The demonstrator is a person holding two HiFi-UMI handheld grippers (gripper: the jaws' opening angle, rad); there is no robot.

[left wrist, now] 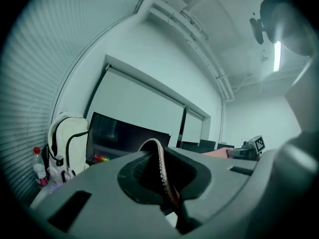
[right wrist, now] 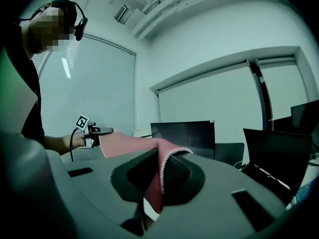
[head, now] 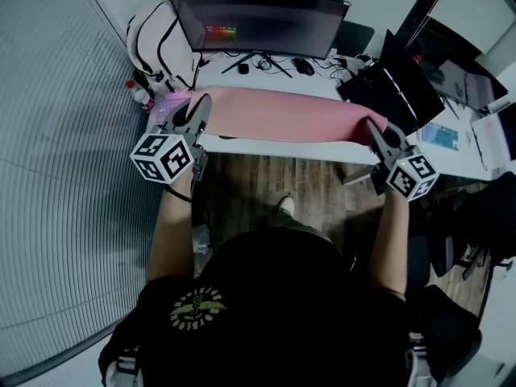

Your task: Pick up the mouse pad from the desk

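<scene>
Mouse pad (head: pixel 282 115), pink and long, is held stretched over the white desk (head: pixel 266 145). Its long axis runs left to right, along the desk's front edge. A white backpack (head: pixel 157 43) stands at the far left. The left gripper (head: pixel 200 106) has its jaws pressed on the pad's left end, the stitched edge curling up between them. A dark monitor (head: pixel 262 18) stands behind the middle. The right gripper (head: pixel 373 129) pinches the right end, beside a black laptop (head: pixel 395 79).
</scene>
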